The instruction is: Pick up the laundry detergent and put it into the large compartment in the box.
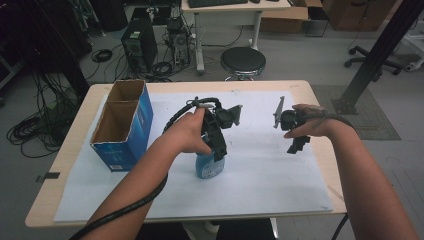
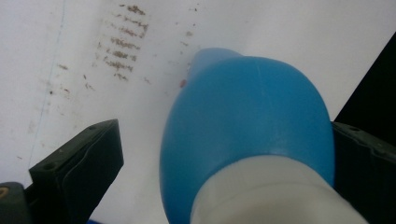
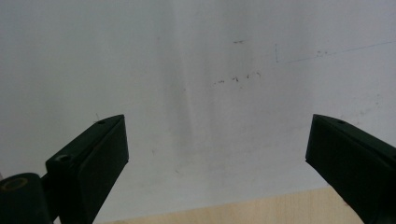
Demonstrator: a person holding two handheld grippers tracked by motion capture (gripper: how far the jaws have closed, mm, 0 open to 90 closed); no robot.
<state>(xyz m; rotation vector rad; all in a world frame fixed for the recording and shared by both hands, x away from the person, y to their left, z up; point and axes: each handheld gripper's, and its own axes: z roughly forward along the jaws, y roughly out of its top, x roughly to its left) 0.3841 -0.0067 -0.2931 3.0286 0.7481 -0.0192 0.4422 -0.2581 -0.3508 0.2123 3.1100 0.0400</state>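
your left gripper (image 1: 218,150) stands over the upright blue bottle (image 1: 207,166) mid-sheet, jaws wide and not yet closed (one touching), while your right gripper (image 1: 296,145) hovers open, empty, beside it.

1. Blue rounded plastic bottle (image 2: 247,126) with white lower band, sitting between the two black jaws of the left gripper (image 2: 224,158).
2. Right jaw touching bottle's side; left jaw apart from it, visible gap, so jaws spread wide.
3. White paper sheet (image 2: 280,28) underneath, marked with brown smudges (image 2: 119,46) upper left.
4. Dark area past sheet's edge at right.
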